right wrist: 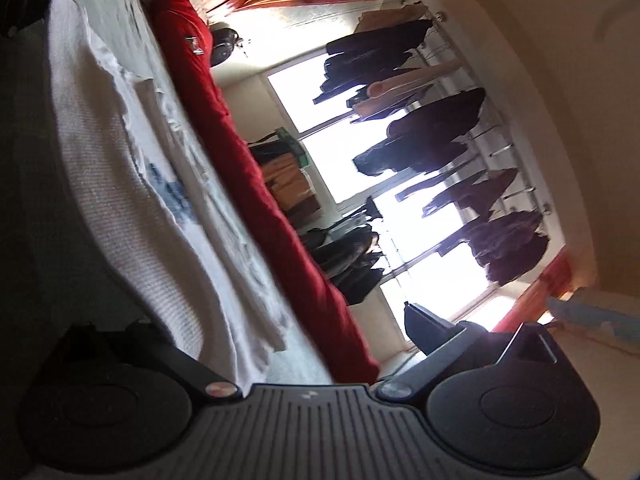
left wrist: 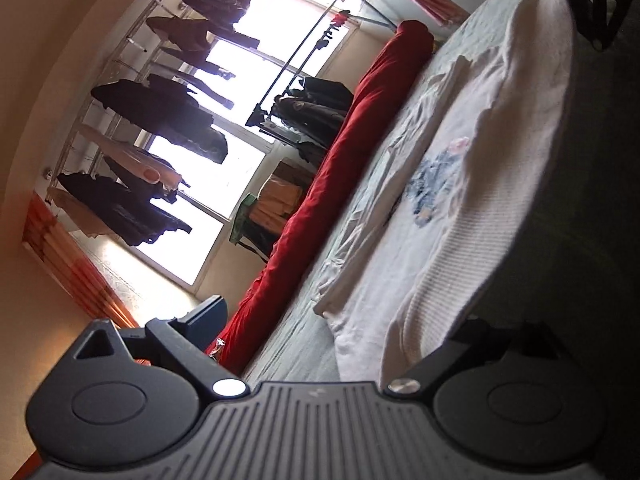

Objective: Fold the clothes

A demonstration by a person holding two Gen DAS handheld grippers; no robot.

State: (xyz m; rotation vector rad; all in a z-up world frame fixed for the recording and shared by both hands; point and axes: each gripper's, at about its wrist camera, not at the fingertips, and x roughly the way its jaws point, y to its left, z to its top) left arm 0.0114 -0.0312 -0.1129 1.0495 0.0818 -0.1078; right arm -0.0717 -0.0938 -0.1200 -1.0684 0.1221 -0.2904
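A white garment (left wrist: 452, 216) with a blue print on its front lies spread on the pale bed cover (left wrist: 304, 344). Its ribbed edge runs along the near side of the bed. My left gripper (left wrist: 344, 320) stands open and tilted at that edge, with the ribbed cloth between its fingers (left wrist: 208, 314). My right gripper (right wrist: 280, 328) is open too, at the other end of the same garment (right wrist: 132, 184), and the ribbed edge reaches down between its fingers (right wrist: 424, 324). Each view catches the other gripper as a dark shape in a top corner (left wrist: 600, 0) (right wrist: 24, 0).
A long red rolled quilt (left wrist: 340, 152) lies along the far side of the bed. Beyond it are bright windows (left wrist: 280, 20), dark clothes on a ceiling rack (left wrist: 160, 112), a clothes rail (left wrist: 304, 52), stacked boxes (left wrist: 276, 196) and orange curtains (left wrist: 72, 256).
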